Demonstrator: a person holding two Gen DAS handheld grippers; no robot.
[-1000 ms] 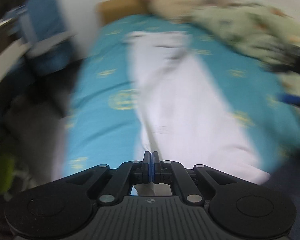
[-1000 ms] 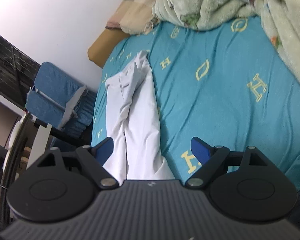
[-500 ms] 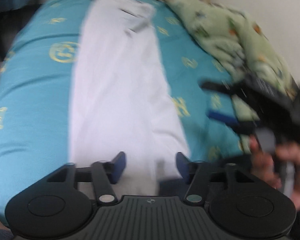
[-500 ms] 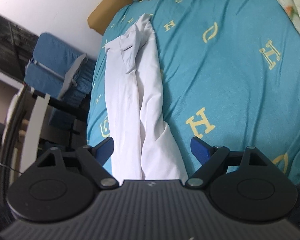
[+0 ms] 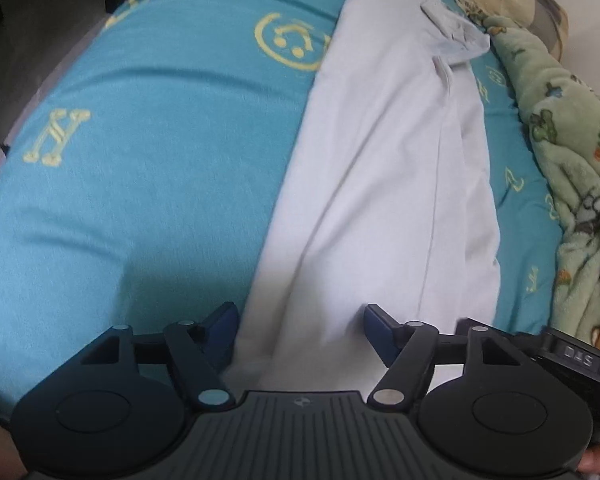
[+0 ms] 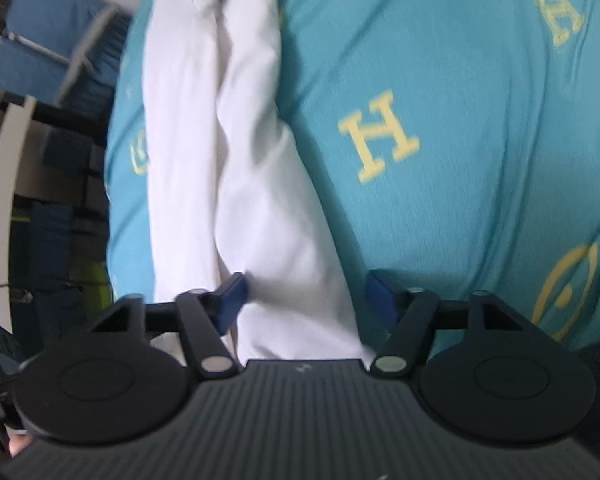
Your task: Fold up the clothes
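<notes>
You are at the grasping step: your left gripper (image 5: 298,330) and right gripper (image 6: 304,300) are closing, not yet pinching, around the near end of the white garment (image 5: 384,184) on the bed (image 5: 160,160), so next pinch both corners firmly before you lift.

We see a plain white cloth garment (image 5: 388,184) on a teal bedsheet (image 5: 160,168) printed with yellow letters and round emblems. Beside it lies a pale green fleece blanket (image 5: 572,152) with small cartoon figures. Our black grippers carry dark blue pads (image 6: 230,294).
</notes>
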